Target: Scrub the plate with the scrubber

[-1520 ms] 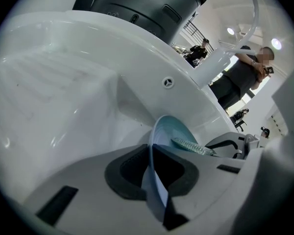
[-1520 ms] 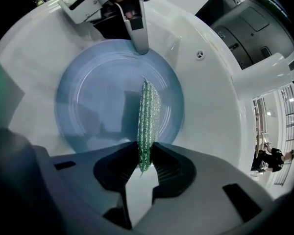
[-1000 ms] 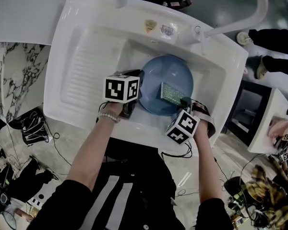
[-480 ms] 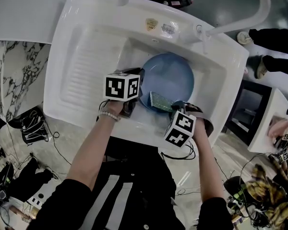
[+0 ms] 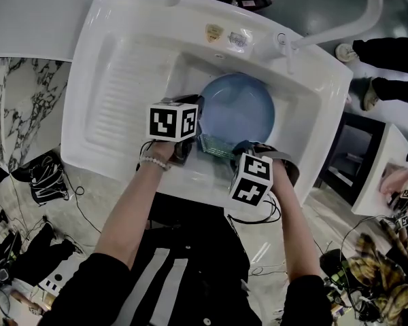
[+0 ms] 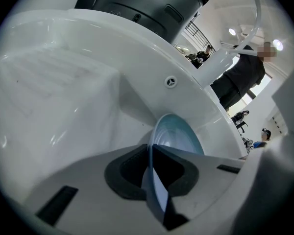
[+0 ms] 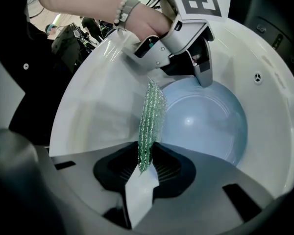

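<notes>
White sink [image 5: 109, 73] holds the blue plate [image 5: 241, 111], its rim pinched between the fingers of the left gripper [image 6: 150, 153]. Just beside them the right gripper [image 7: 147, 153] points steeply down. Its fingers are clamped on the green scrubber [image 7: 151, 116], which juts from their tips at the plate's near edge.

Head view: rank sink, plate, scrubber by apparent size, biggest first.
1. sink
2. plate
3. scrubber, partly hidden, still clearly the smallest
</notes>
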The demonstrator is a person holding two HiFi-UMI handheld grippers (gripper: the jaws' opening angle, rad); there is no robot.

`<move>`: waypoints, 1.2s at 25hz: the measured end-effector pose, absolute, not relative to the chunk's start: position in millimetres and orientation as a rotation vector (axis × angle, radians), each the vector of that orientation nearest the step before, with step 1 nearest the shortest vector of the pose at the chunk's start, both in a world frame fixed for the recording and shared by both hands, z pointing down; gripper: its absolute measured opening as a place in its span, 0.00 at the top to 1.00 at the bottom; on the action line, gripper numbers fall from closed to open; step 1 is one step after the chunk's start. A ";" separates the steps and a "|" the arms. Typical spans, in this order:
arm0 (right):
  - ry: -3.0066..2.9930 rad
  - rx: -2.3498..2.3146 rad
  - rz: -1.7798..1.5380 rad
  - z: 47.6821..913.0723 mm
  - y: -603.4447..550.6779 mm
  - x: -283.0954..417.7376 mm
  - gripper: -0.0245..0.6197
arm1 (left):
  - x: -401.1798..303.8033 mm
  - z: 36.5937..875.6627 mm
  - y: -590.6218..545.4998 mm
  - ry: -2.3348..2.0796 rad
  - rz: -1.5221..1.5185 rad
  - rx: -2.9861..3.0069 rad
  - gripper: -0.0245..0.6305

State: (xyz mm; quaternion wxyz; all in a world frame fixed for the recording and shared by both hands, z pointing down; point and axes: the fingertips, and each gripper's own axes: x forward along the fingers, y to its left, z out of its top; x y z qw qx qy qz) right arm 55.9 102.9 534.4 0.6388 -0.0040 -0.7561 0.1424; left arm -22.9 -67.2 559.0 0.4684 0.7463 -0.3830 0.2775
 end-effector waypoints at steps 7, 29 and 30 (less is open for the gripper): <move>-1.842 0.156 0.363 517.9 89.9 62.3 0.82 | -22.9 560.6 -66.4 -0.942 0.687 1.828 0.93; -2.059 1.097 0.531 454.8 15.8 98.2 0.82 | -18.9 538.9 -78.4 -0.990 0.714 1.913 0.78; -2.068 1.124 0.531 450.8 14.0 98.7 0.82 | -19.3 532.8 -80.1 -0.997 0.709 1.930 0.78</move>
